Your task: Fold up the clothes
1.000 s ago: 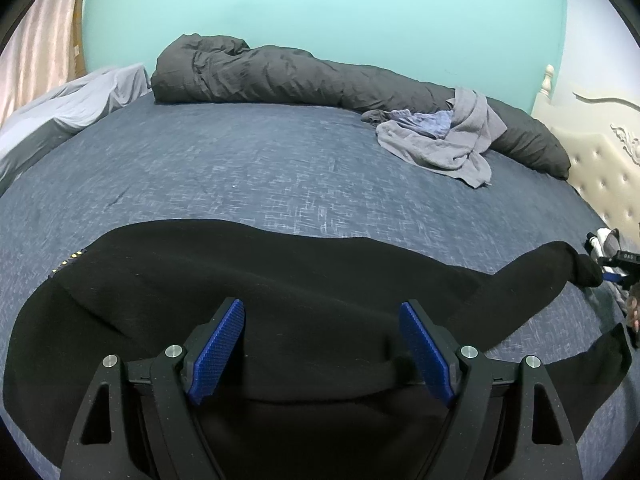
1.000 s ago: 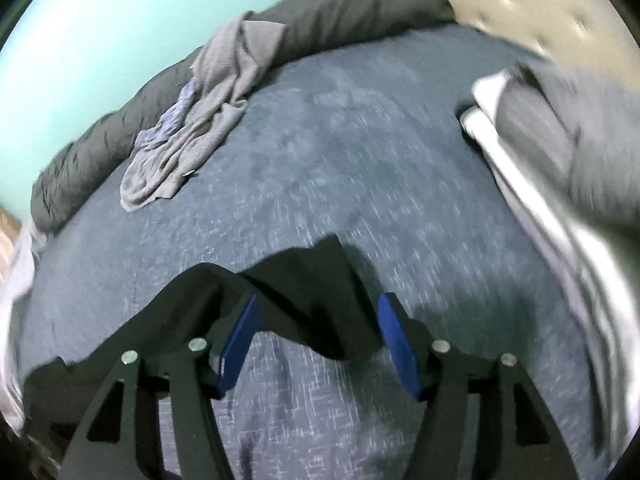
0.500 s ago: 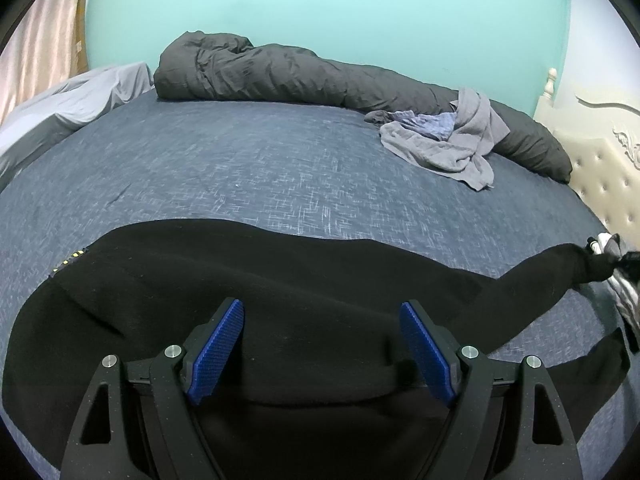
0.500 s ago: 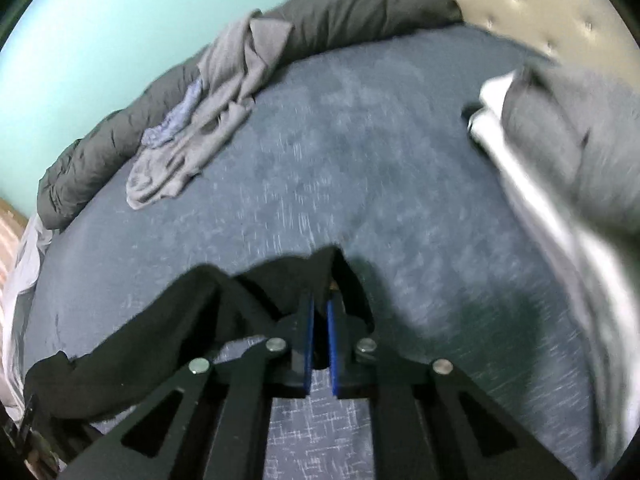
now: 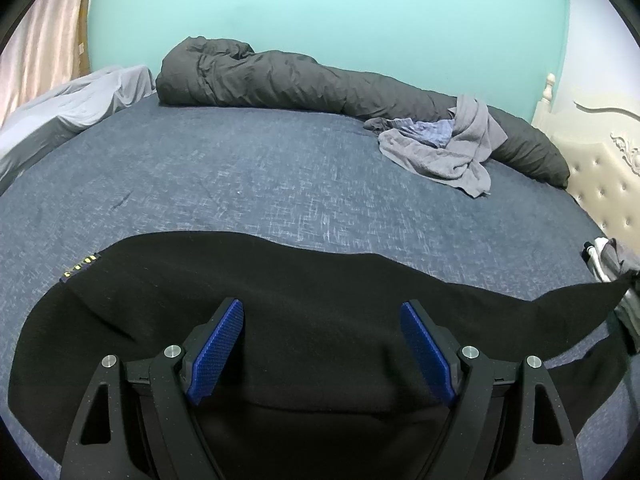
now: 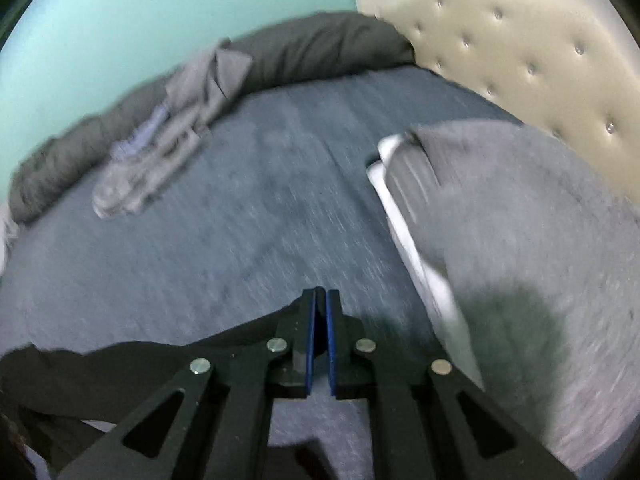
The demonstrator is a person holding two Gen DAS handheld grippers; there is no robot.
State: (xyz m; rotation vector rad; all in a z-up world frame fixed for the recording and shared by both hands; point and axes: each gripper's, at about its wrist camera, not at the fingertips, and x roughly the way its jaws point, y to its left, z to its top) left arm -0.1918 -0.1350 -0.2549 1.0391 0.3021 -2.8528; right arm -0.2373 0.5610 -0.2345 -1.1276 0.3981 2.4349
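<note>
The left gripper (image 5: 322, 344) hangs over the black garment (image 5: 280, 292), fingers spread. The right gripper (image 6: 320, 300), fingers just pressed together, pinches the sleeve (image 6: 240, 340), which trails toward 9 o'clock over the bed (image 6: 240, 220).

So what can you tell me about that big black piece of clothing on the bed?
The black garment is soft, thick-looking knit, spread mostly flat across the blue bedsheet with a small yellow tag at one edge. One sleeve stretches sideways, its end pinched in the shut right gripper. The left gripper stands open over the garment's middle.
</note>
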